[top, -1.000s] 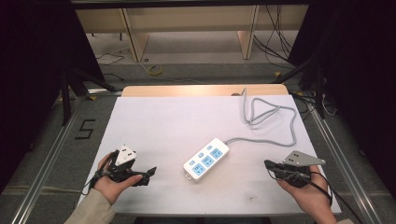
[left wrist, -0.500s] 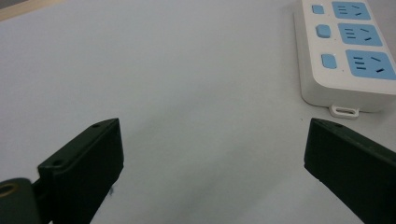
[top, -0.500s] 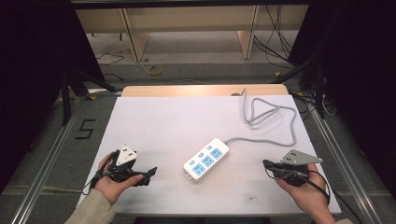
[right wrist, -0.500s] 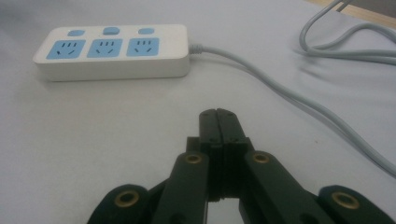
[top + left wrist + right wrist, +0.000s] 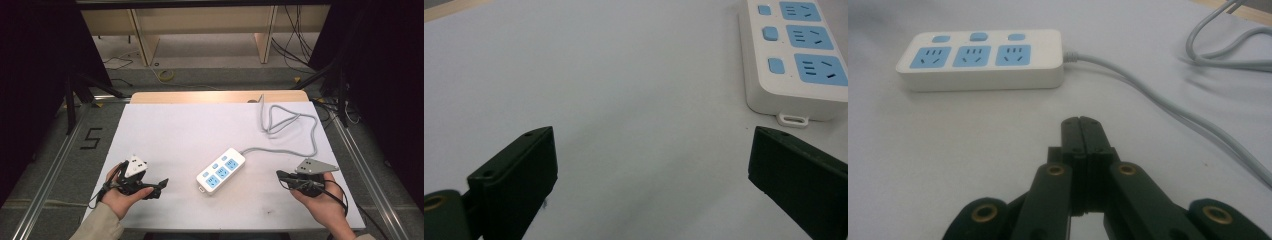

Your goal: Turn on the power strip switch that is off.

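Presently, the left gripper (image 5: 651,165) is held with jaws spread wide, nothing between them; the power strip (image 5: 794,55) lies ahead, beyond the right-hand jaw. Right gripper (image 5: 1081,122) jaws are pressed together, apparently empty, the strip ahead to their left on the bench (image 5: 175,130).

We see the power strip (image 5: 221,171) lying slantwise on the table (image 5: 175,130), near its front edge and about midway across. Our left gripper (image 5: 161,184) rests to the strip's left and our right gripper (image 5: 280,176) to its right, both apart from it. The strip's cable (image 5: 292,131) runs off behind and to the right, looping toward the far edge.
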`<state>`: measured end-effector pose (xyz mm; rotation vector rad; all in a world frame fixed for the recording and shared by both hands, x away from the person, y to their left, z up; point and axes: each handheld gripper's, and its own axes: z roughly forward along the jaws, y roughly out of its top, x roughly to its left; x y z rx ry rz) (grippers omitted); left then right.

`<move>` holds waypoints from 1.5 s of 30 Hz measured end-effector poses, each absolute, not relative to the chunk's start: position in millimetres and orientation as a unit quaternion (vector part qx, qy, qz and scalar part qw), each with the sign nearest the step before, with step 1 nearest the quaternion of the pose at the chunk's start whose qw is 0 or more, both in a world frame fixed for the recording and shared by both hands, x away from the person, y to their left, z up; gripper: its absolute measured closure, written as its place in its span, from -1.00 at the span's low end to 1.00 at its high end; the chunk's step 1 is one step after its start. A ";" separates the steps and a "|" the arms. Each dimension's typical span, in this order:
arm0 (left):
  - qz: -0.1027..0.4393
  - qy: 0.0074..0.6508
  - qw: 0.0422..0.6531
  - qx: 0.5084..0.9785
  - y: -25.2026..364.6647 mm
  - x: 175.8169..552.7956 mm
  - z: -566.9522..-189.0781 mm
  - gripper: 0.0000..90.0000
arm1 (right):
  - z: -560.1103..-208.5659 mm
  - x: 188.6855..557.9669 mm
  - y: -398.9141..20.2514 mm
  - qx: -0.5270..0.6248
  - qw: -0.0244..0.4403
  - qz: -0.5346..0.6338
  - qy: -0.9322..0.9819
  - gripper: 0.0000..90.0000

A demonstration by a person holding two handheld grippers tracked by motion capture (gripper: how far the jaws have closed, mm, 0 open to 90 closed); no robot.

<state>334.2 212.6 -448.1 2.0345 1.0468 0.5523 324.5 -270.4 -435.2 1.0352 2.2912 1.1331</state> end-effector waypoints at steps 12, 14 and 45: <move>0.217 0.411 0.386 0.797 211.6 334.5 -448.5 -0.88 | -434.0 327.5 -265.7 0.368 0.185 0.406 0.816 1.00; 0.217 0.411 0.386 0.797 211.5 334.5 -448.5 -0.87 | -433.8 327.9 -265.2 0.368 0.185 0.406 0.816 1.00; 0.217 0.409 0.384 0.799 209.7 335.4 -448.6 -0.85 | -432.0 336.5 -252.3 0.358 0.179 0.406 0.821 1.00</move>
